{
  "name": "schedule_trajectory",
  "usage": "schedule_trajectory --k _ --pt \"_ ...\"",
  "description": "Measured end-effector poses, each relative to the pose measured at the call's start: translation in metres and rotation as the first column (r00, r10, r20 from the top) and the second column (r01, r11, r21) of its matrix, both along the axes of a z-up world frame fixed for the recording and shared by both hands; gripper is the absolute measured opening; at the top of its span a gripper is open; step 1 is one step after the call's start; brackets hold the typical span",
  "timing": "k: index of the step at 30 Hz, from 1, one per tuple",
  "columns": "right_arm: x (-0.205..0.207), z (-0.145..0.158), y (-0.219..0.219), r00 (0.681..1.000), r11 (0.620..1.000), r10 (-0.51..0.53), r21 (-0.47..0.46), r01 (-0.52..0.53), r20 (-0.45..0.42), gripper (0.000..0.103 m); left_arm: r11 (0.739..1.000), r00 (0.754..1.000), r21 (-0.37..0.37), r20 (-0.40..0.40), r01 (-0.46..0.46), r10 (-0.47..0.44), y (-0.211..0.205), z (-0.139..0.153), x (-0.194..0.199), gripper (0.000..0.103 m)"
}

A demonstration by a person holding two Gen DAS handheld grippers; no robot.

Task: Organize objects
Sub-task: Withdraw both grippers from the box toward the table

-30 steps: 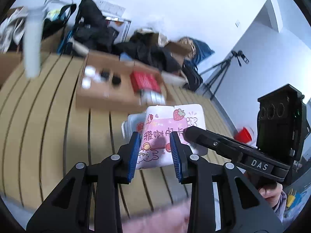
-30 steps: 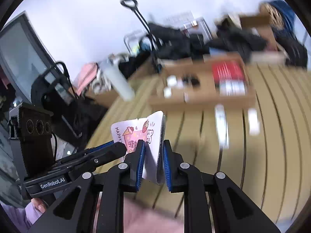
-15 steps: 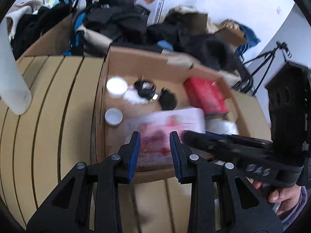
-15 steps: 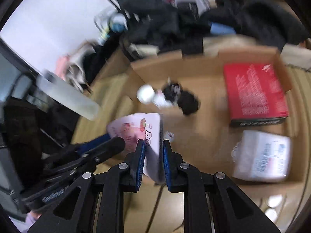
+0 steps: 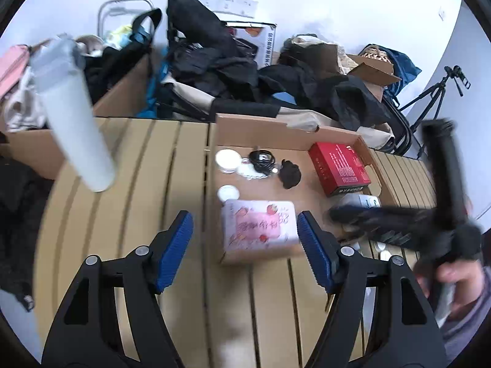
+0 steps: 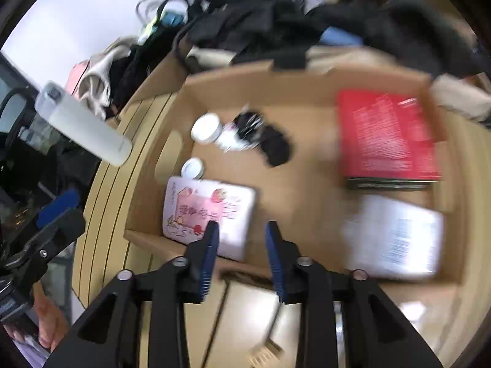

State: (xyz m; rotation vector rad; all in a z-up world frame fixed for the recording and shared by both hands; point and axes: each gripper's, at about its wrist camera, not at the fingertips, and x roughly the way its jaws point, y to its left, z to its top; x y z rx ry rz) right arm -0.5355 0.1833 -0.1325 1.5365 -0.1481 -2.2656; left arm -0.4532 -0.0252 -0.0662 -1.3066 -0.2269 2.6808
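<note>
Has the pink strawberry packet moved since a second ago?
Yes. The pink packet has left both claws and lies in the cardboard box, near corner, beside the small white jar.

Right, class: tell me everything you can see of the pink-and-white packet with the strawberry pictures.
The pink-and-white packet is a flat, soft-looking rectangular pack, white at the edges with a pink printed panel, strawberry cartoons and printed characters. It lies face up on the floor of the cardboard box, in the near left corner against the front wall, just in front of a small white-lidded jar. Neither gripper holds it: the left gripper and the right gripper are both open above it.
</note>
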Motion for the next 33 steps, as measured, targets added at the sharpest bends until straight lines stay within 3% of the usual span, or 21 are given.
schedule_trajectory --k 2,4,6,9,12,16,18,21,24,27,30,33 --pt "0.016 0.032 0.015 0.998 1.0 -0.018 0.012 0.019 -0.065 0.051 1.0 1.0 -0.017 -0.017 -0.01 0.009 0.0 0.02 0.015 0.074" --pt "0.038 0.066 0.024 0.99 0.999 -0.015 0.046 0.022 -0.138 0.076 0.999 1.0 -0.043 -0.015 -0.027 0.026 0.001 0.035 0.026 0.08" --pt "0.061 0.091 0.027 0.979 0.996 0.009 0.085 0.009 -0.205 0.079 0.995 0.998 -0.083 -0.035 -0.053 0.05 0.004 0.054 0.046 0.08" --pt "0.104 0.12 0.032 0.956 0.992 0.042 0.124 -0.006 -0.292 0.08 0.988 0.992 -0.13 -0.1 -0.086 0.073 0.009 0.074 0.088 0.088" --pt "0.154 0.135 0.044 0.936 0.992 0.057 0.122 -0.015 -0.347 0.08 0.988 0.988 -0.126 -0.137 -0.086 0.068 0.015 0.082 0.133 0.094" --pt "0.224 0.131 0.063 0.917 0.994 0.054 0.106 -0.013 -0.396 0.08 0.993 0.984 -0.077 -0.16 -0.088 0.075 0.017 0.077 0.199 0.101" --pt "0.257 0.119 0.073 0.914 0.991 0.048 0.137 0.008 -0.404 0.08 0.984 0.974 -0.105 -0.189 -0.145 0.123 0.02 0.07 0.233 0.102" --pt "0.291 0.1 0.088 0.924 0.99 0.011 0.132 0.042 -0.381 0.08 0.983 0.976 -0.144 -0.197 -0.118 0.088 0.031 0.058 0.264 0.103" --pt "0.314 0.088 0.1 0.935 0.992 -0.045 0.097 0.085 -0.351 0.08 0.983 0.991 -0.168 -0.122 -0.073 0.052 0.041 0.045 0.265 0.103" --pt "0.325 0.085 0.106 0.934 0.992 -0.076 0.065 0.105 -0.349 0.08 0.974 0.994 -0.217 -0.101 -0.059 0.038 0.05 0.038 0.263 0.103" --pt "0.33 0.081 0.103 0.935 0.986 -0.073 0.114 0.119 -0.348 0.08 0.981 0.993 -0.189 -0.118 -0.039 0.017 0.054 0.033 0.265 0.103" --pt "0.331 0.071 0.099 0.928 0.989 -0.031 0.124 0.083 -0.372 0.08 0.976 0.996 -0.216 -0.086 -0.021 0.002 0.066 0.021 0.254 0.103"
